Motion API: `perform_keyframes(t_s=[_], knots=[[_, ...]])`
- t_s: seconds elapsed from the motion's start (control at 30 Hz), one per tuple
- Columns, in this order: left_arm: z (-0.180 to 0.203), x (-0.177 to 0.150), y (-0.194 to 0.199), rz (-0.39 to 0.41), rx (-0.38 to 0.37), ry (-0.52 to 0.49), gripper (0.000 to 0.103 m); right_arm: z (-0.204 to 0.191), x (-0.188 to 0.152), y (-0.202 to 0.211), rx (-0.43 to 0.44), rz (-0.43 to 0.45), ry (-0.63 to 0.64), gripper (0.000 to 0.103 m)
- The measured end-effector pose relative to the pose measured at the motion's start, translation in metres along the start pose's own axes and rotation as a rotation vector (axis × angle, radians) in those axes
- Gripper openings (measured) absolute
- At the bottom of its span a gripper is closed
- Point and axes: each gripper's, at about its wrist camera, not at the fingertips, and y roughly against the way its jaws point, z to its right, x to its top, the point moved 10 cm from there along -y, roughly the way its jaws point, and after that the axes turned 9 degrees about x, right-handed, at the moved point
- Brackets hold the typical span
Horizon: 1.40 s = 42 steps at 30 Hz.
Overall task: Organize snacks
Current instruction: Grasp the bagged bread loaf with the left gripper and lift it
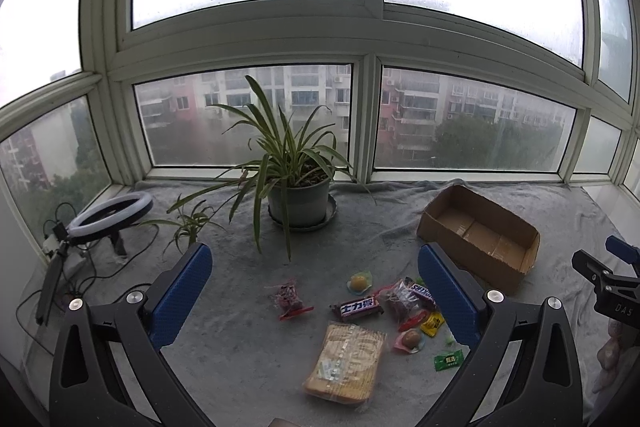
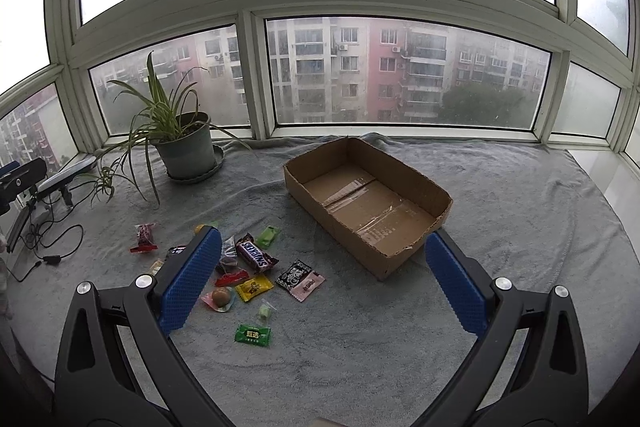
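Several wrapped snacks lie on a grey blanket: a Snickers bar [image 2: 256,253], a yellow candy [image 2: 254,287], a green packet [image 2: 252,335], a black-and-pink packet [image 2: 300,277], a cracker pack [image 1: 346,363] and a red-clipped bag [image 1: 289,298]. An empty cardboard box [image 2: 368,203] stands to their right; it also shows in the left wrist view [image 1: 480,231]. My left gripper [image 1: 316,291] is open and empty above the snacks. My right gripper [image 2: 324,279] is open and empty, between the snacks and the box.
A potted spider plant [image 1: 298,195] stands at the back by the window. A ring light [image 1: 110,215] with cables lies at the far left. The window frame bounds the blanket at the back. The right gripper's body [image 1: 608,279] shows at the right edge.
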Motion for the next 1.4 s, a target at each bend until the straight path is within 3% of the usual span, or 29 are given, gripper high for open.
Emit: perform_keyframes(t_s=[0.33,0.7,0.8,0.9,1.0,1.23,1.3,1.4], knots=[[-0.010,-0.044,-0.043,-0.166,-0.080,0.066,0.102,-0.034,-0.032,-0.046,0.164,-0.113,-0.027,0.103],[-0.007,-0.103,-0.084,-0.390,-0.206,0.133,0.077,-0.088,-0.081,-0.111,0.371,-0.316,-0.088,0.099],[-0.003,-0.121,-0.095,-0.457,-0.247,0.159,0.065,-0.103,-0.099,-0.131,0.433,-0.384,-0.121,0.089],[0.002,-0.139,-0.106,-0.531,-0.293,0.196,0.055,-0.118,-0.113,-0.148,0.486,-0.440,-0.151,0.086],[0.003,-0.155,-0.113,-0.592,-0.330,0.239,0.053,-0.130,-0.125,-0.161,0.525,-0.493,-0.182,0.072],[0.001,-0.174,-0.122,-0.656,-0.354,0.278,0.044,-0.153,-0.139,-0.171,0.601,-0.553,-0.213,0.062],[0.000,-0.178,-0.126,-0.667,-0.355,0.283,0.041,-0.160,-0.141,-0.172,0.620,-0.566,-0.209,0.051],[0.003,-0.184,-0.129,-0.692,-0.374,0.298,0.036,-0.166,-0.144,-0.178,0.621,-0.581,-0.204,0.048]])
